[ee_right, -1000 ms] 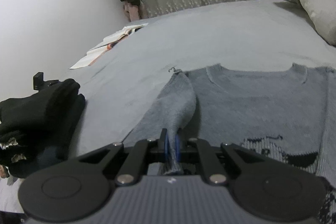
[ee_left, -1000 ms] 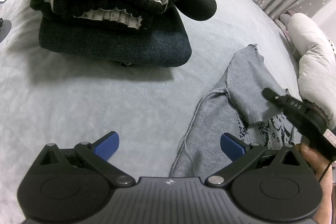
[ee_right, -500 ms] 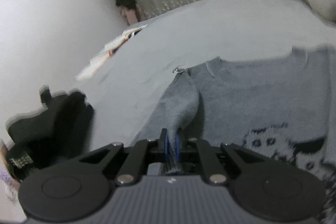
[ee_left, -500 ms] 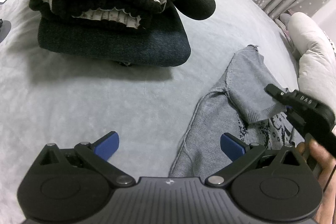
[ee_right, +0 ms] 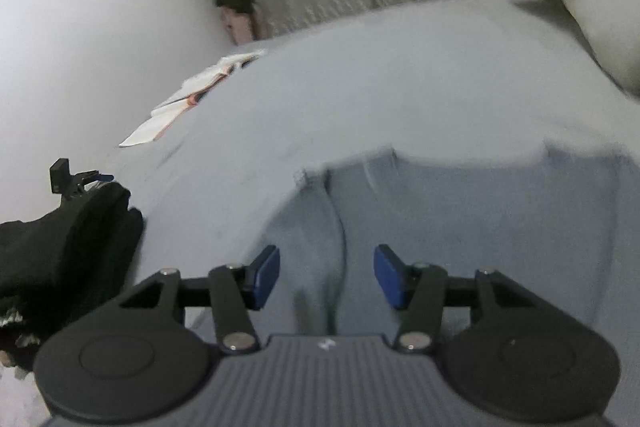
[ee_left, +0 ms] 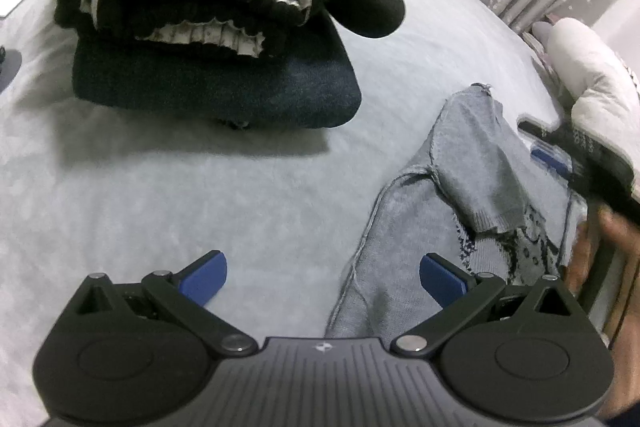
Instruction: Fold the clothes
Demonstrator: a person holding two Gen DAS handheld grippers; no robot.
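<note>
Grey sweater (ee_left: 480, 187) | left claw (ee_left: 320, 275) spread; right claw (ee_right: 326, 277) opening, sleeve between, unpinched

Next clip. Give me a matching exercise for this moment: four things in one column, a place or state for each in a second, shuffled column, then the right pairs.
Things
1. grey sweater
2. sleeve
3. black clothes
4. left gripper

Places or states
A. stacked in a pile on the bed
B. folded in over the garment's body
C. jaws wide apart, nothing between them
D. spread flat, patterned front facing up

Pairs: 1-D, 2-B, 3-A, 4-C
</note>
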